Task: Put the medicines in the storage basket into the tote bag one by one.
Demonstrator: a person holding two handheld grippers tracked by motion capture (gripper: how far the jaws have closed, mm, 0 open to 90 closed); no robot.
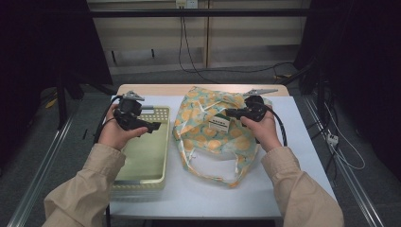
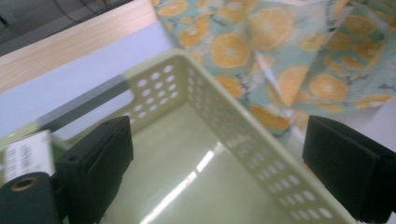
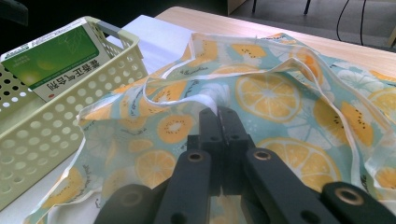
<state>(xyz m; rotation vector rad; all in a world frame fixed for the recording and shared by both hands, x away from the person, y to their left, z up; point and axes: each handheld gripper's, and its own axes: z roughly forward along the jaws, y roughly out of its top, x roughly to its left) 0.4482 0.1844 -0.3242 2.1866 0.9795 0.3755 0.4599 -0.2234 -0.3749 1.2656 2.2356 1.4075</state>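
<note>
The right gripper pinches the soft, floppy orange-print bag, best held by a hem fold, directly ahead of its shut jaws, while the left gripper hangs wide open and empty above the basket, which holds a green box.

Hand-held gripper jaws wide apart, nothing between, over pale green basket; orange-print bag beside.
</note>
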